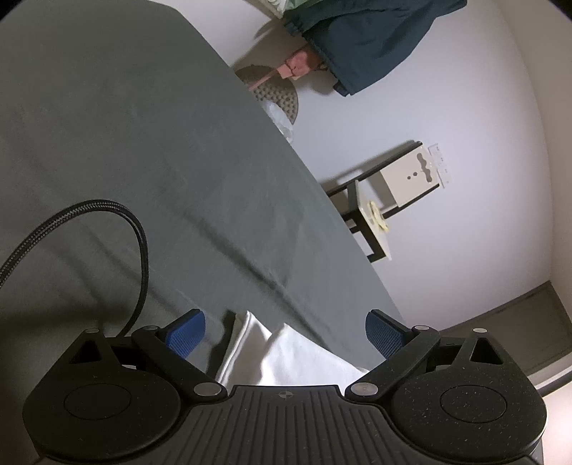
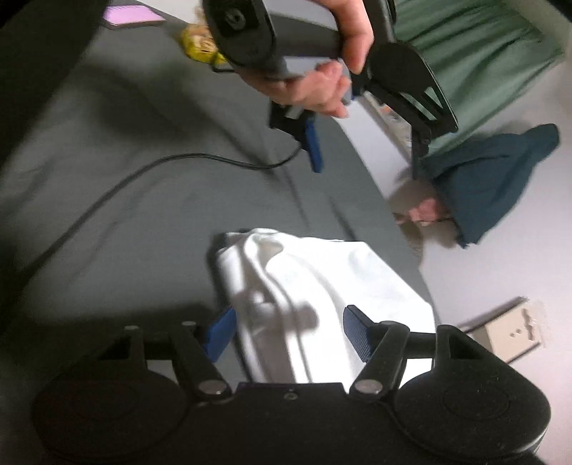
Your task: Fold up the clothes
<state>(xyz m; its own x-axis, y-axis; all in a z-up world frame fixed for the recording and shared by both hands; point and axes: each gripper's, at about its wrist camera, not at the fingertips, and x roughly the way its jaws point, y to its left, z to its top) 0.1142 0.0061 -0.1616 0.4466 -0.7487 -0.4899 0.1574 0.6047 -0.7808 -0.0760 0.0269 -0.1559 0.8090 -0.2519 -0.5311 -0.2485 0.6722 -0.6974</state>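
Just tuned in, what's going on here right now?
A person is working with two handheld grippers over a bed with a grey sheet. A white garment lies bunched near the bed's edge. The right gripper hangs open just above it; the left gripper, also open, holds nothing. Folding doesn't look finished.

Grey sheet [image 1: 125, 143] covering the bed; black cable [image 2: 107, 193] lying across it. Pink phone [image 2: 132, 16] and yellow packet [image 2: 198, 46] resting near its far edge. Blue garment [image 1: 364, 35] hanging beyond; white box [image 1: 411, 175] standing nearby.
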